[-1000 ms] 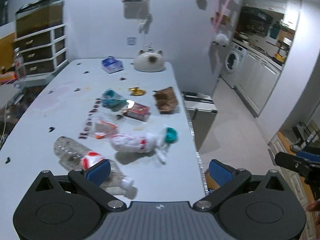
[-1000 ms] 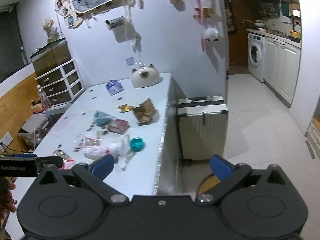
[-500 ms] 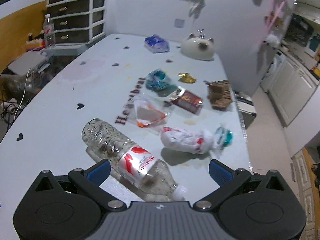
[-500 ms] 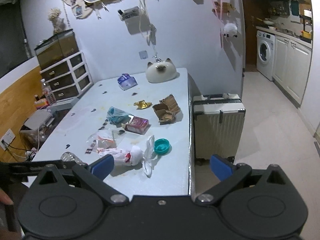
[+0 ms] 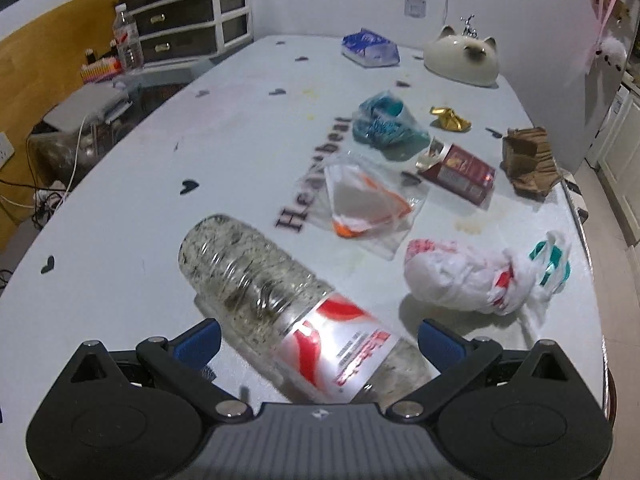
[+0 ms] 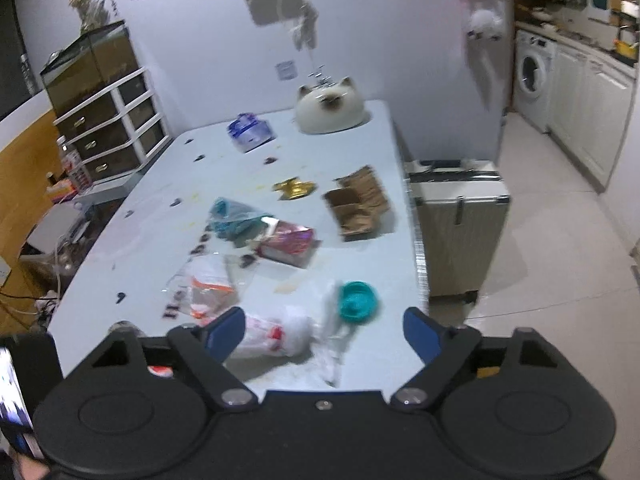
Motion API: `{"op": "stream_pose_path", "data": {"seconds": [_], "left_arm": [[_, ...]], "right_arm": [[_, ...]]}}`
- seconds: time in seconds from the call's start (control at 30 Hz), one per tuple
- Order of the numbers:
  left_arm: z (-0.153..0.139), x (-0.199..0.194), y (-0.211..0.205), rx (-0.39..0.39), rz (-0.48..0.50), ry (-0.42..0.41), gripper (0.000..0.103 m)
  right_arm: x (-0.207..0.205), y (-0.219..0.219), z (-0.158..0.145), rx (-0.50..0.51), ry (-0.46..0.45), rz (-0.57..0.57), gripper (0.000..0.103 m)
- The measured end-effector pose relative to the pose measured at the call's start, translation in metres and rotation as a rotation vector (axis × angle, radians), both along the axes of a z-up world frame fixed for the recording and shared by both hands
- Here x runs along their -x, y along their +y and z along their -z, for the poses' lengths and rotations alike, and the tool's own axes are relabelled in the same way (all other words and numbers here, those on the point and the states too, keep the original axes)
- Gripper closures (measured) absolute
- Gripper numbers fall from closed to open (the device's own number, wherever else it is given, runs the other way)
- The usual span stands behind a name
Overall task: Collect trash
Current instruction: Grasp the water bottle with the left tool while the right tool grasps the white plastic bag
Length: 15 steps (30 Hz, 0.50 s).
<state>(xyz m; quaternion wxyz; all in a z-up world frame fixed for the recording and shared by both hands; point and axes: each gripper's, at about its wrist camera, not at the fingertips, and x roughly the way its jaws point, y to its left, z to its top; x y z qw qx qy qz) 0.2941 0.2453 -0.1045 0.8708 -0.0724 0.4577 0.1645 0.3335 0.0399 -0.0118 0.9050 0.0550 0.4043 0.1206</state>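
Note:
A clear plastic bottle (image 5: 280, 300) with a red and white label lies on the pale table (image 5: 160, 200). My left gripper (image 5: 316, 344) is open and straddles its label end, with the pads apart from it. A crumpled white bag (image 6: 276, 338) lies near the table's front, beside a teal lid (image 6: 356, 296). My right gripper (image 6: 322, 332) hangs over the bag, its jaws closing but not pressing on it. Farther back lie a clear zip bag (image 5: 360, 208), a red box (image 5: 460, 172), a teal wrapper (image 5: 384, 124), a gold wrapper (image 5: 448, 118) and torn cardboard (image 5: 528, 160).
A cat-shaped ceramic dish (image 6: 330, 110) and a blue tissue pack (image 6: 250, 130) sit at the table's far end. A pale suitcase (image 6: 460, 220) stands on the floor against the table's right edge. Drawers (image 6: 112, 128) stand to the left, with cables on the floor.
My left gripper has dropped toward the table and come around the bottle. The right gripper has swung in over the table to the white bag, and its jaws have narrowed.

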Motion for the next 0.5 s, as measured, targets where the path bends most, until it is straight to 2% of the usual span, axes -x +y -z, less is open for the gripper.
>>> {"op": "stream_pose_path", "data": {"seconds": [0.17,0.37,0.5], "left_arm": [[0.002,0.016,0.012,0.029,0.015,-0.007,0.0],[0.002,0.038,0.023,0.018,0.036,0.011,0.0],[0.003,0.052,0.034,-0.011,0.034,0.028,0.0]], "right_arm": [[-0.035,0.045,0.012,-0.027,0.029,-0.103,0.056],[-0.068,0.094,0.039,0.005,0.078,-0.183,0.078],[-0.08,0.118,0.061,0.022,0.123,-0.22,0.084]]}}
